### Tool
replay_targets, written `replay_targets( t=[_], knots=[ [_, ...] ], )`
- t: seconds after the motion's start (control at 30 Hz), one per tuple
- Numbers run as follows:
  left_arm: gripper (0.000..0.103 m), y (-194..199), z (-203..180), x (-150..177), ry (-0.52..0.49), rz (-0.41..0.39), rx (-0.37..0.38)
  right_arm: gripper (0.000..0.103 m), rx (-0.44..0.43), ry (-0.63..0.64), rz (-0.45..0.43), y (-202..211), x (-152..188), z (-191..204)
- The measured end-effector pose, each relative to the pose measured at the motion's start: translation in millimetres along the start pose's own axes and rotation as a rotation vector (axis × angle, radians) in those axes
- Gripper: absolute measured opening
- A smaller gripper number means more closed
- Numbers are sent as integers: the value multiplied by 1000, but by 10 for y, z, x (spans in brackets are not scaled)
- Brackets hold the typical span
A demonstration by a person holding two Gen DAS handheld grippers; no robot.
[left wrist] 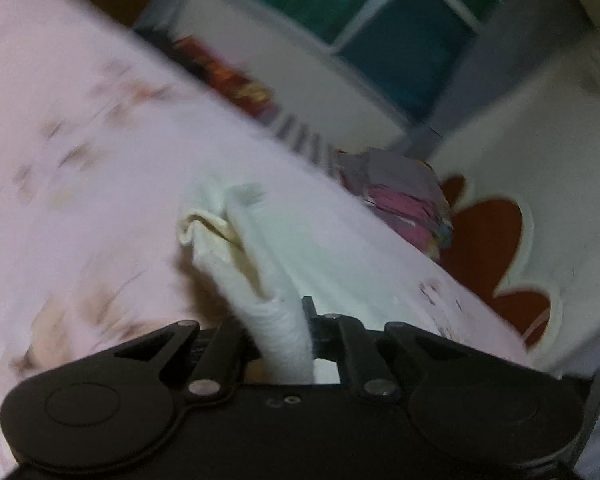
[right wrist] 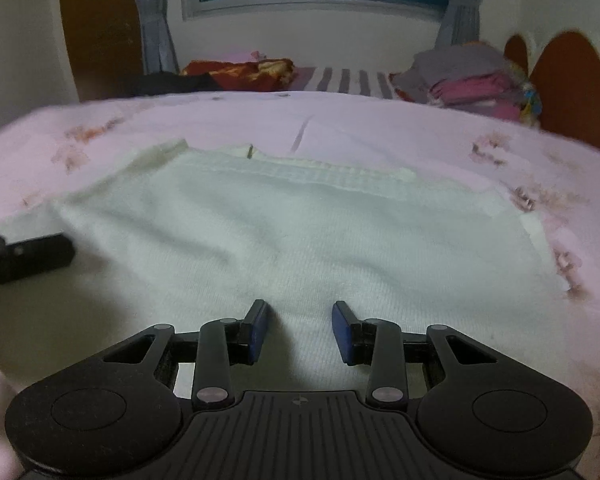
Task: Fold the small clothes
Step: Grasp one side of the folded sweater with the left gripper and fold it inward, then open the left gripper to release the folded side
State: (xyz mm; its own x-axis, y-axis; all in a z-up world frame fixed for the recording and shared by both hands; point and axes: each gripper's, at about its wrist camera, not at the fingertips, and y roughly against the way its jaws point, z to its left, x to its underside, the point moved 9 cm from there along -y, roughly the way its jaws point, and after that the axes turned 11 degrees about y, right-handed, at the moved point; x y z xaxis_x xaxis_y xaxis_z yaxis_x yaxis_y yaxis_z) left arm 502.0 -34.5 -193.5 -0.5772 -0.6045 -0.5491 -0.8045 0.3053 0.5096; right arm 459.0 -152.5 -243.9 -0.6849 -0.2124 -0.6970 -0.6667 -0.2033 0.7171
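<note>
A white knit garment (right wrist: 300,232) lies spread on a pink flowered bed sheet (right wrist: 380,128). My left gripper (left wrist: 276,320) is shut on a bunched edge of that garment (left wrist: 260,240), and the cloth rises from the sheet (left wrist: 80,160) into its jaws. In the right wrist view the left gripper (right wrist: 32,256) shows at the garment's left edge. My right gripper (right wrist: 300,332) stands open just over the garment's near part, blue pads (right wrist: 260,332) apart with nothing pinched between them.
A stack of folded clothes (right wrist: 468,80) sits at the bed's far right, by a brown and white headboard (right wrist: 568,80). A red and orange cloth (right wrist: 240,72) and a striped sheet (right wrist: 352,80) lie beyond the far edge, under a window.
</note>
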Motion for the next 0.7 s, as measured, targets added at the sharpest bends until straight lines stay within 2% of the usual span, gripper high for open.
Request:
replay_targets(
  t=[0.07, 0.17, 0.33, 0.5, 0.57, 0.63, 0.7],
  knots=[
    [7, -21, -337, 83, -130, 9, 23, 36, -60, -81, -17, 92, -22, -129],
    [7, -136, -801, 351, -284, 58, 68, 36, -67, -152, -54, 295, -32, -411],
    [7, -351, -1293, 915, -419, 159, 123, 36, -52, -241, -81, 632, 111, -1013],
    [8, -550, -1316, 1584, -511, 277, 98, 36, -25, -309, -72, 841, 351, -1509],
    [11, -518, -1279, 1755, -550, 278, 78, 36, -26, -348, -71, 909, 438, -1651],
    [23, -486, -1274, 1815, -568, 290, 81, 36, -37, -373, -80, 960, 479, -1737],
    [30, -395, -1271, 1900, -572, 329, 109, 36, -54, -378, -95, 999, 460, -1738]
  ],
)
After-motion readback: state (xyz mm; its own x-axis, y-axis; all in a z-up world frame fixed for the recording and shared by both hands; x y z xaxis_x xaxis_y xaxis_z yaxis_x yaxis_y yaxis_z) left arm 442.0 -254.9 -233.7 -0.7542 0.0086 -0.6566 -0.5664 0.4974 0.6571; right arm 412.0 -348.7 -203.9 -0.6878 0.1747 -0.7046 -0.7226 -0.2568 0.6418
